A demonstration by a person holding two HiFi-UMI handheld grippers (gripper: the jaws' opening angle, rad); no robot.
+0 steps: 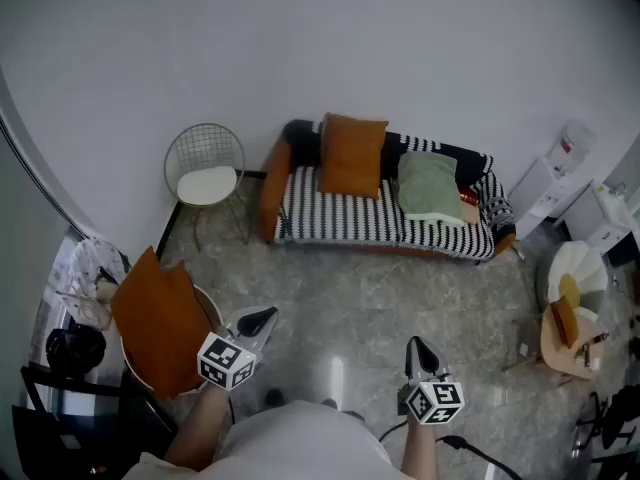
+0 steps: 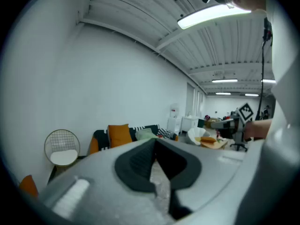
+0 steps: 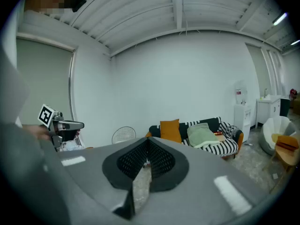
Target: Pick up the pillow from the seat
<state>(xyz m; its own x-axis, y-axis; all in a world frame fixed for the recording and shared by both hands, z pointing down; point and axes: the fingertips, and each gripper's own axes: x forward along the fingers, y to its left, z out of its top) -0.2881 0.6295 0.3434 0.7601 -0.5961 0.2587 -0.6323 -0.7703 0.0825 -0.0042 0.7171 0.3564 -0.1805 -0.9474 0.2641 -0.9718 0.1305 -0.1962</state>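
I see an orange pillow propped upright against the backrest of the striped sofa, toward its left end, with a green pillow lying nearer the right end. A second orange cushion sits tilted on a round seat at my lower left, just beside my left gripper. Both claws are pressed together on nothing. The left one and my right gripper hover over the stone floor, well apart from the sofa. A wire chair stands off the sofa's left end.
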